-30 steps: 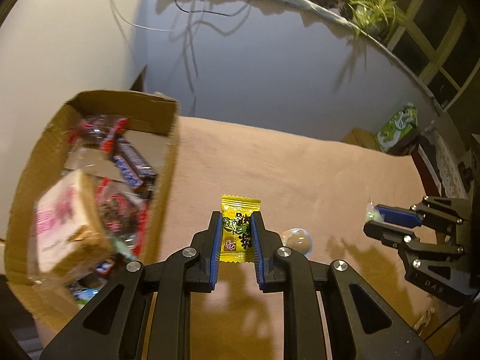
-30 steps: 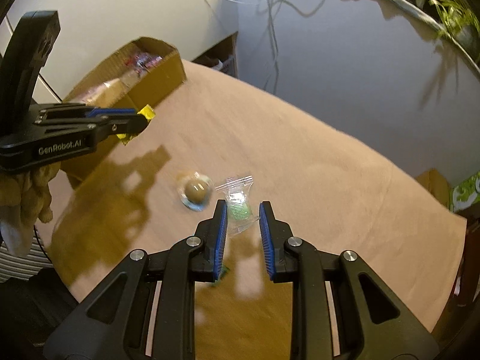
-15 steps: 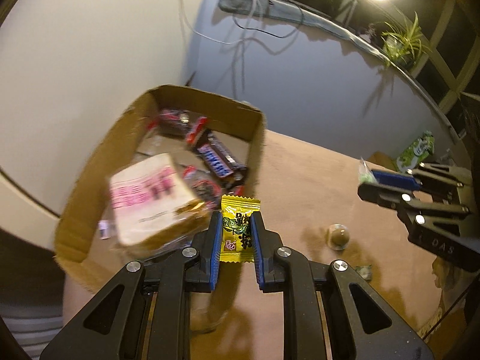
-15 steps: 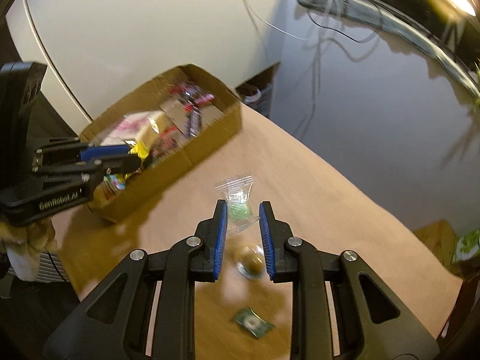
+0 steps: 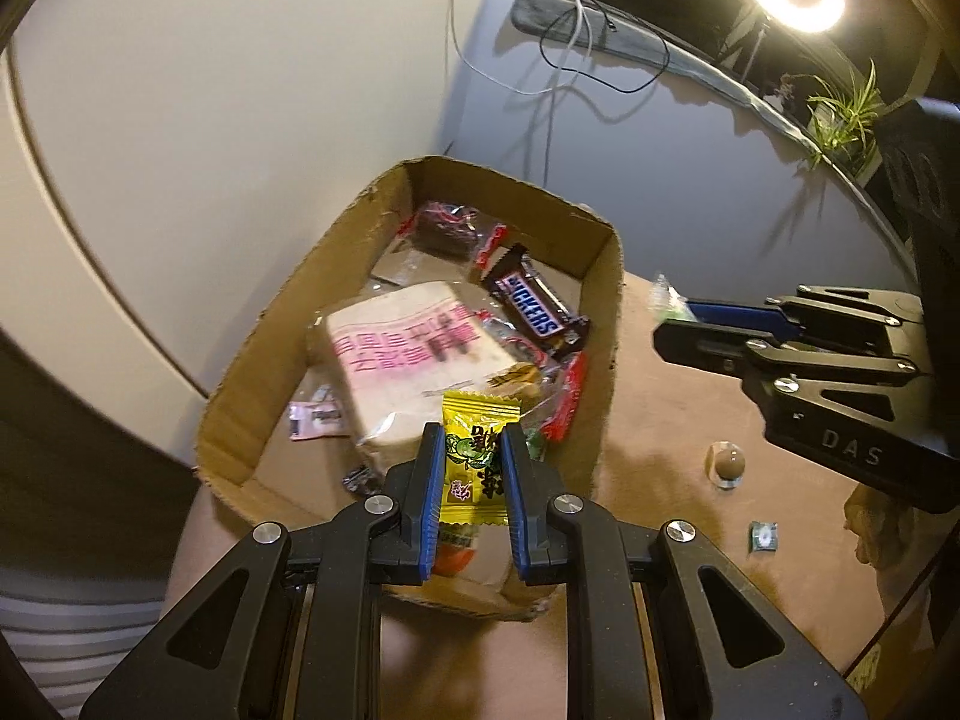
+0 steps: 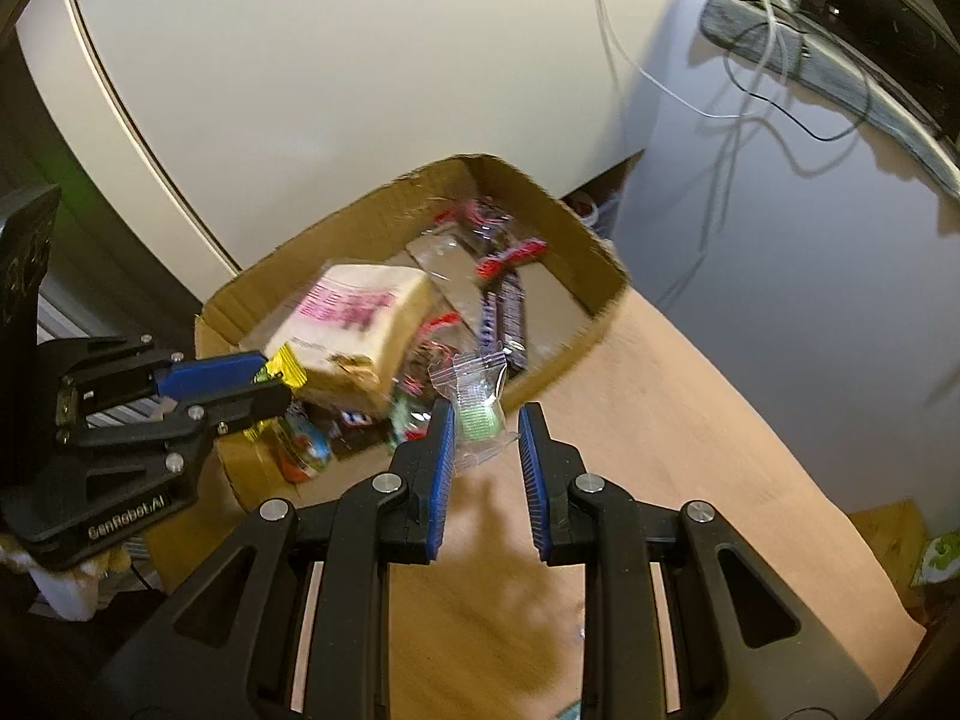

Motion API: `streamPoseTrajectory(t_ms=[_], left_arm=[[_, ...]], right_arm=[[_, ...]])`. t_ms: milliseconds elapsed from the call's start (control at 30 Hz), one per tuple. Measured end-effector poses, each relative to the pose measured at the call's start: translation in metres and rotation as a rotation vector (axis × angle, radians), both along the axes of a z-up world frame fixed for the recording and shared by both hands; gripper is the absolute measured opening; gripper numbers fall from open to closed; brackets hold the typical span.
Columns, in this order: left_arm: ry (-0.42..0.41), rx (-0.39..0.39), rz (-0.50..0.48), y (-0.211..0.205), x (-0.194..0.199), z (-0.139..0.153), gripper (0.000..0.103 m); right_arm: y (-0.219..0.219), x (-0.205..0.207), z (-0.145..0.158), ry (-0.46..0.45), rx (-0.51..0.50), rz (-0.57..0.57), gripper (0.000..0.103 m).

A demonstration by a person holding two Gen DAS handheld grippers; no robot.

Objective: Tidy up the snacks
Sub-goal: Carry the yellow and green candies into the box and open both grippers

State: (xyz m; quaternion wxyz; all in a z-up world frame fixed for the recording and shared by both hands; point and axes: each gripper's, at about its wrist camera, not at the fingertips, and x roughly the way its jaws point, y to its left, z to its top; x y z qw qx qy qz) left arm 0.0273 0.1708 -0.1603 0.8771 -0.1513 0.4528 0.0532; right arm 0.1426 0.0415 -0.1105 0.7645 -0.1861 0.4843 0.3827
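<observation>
My left gripper (image 5: 472,456) is shut on a yellow candy packet (image 5: 474,465) and holds it over the near end of the cardboard box (image 5: 603,372). The box holds a wrapped sandwich (image 5: 408,354), a Snickers bar (image 5: 534,303) and other snacks. My right gripper (image 6: 483,432) has widened jaws; a clear bag with a green sweet (image 6: 477,408) sits between them against the left pad, near the box's edge (image 6: 576,348). The left gripper also shows in the right wrist view (image 6: 264,378), and the right gripper in the left wrist view (image 5: 678,330).
A clear-wrapped round brown sweet (image 5: 726,465) and a small green packet (image 5: 763,537) lie on the brown tabletop (image 5: 672,450) right of the box. A white wall stands behind the box. Cables hang on the back wall, beside a ring light and a plant.
Both grippers moved toward the box with their snacks; the left one now hangs over its near end. The right gripper's jaws have spread wider around the clear bag.
</observation>
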Motion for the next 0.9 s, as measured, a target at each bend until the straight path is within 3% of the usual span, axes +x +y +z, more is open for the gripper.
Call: streamPoseTrajectory(t_ms=[533,600,633,767,900], left_arm=[[0.005,-0.013,0.024,0.010,0.000,-0.002,0.018],[0.007,-0.013,0.028,0.011,0.001,-0.002,0.022],[0.007,-0.013,0.030,0.012,0.001,-0.002,0.024],[0.003,-0.006,0.036,0.013,0.000,-0.001,0.035],[0.005,0.005,0.041,0.013,0.000,-0.001,0.040]], right_arm=[[0.033,0.002,-0.009,0.031,-0.019,0.015,0.023],[0.033,0.003,-0.010,0.033,-0.022,0.012,0.025],[0.033,0.003,-0.010,0.033,-0.022,0.009,0.027],[0.033,0.003,-0.008,0.018,-0.017,-0.003,0.057],[0.030,0.005,-0.006,0.014,-0.015,-0.008,0.063]])
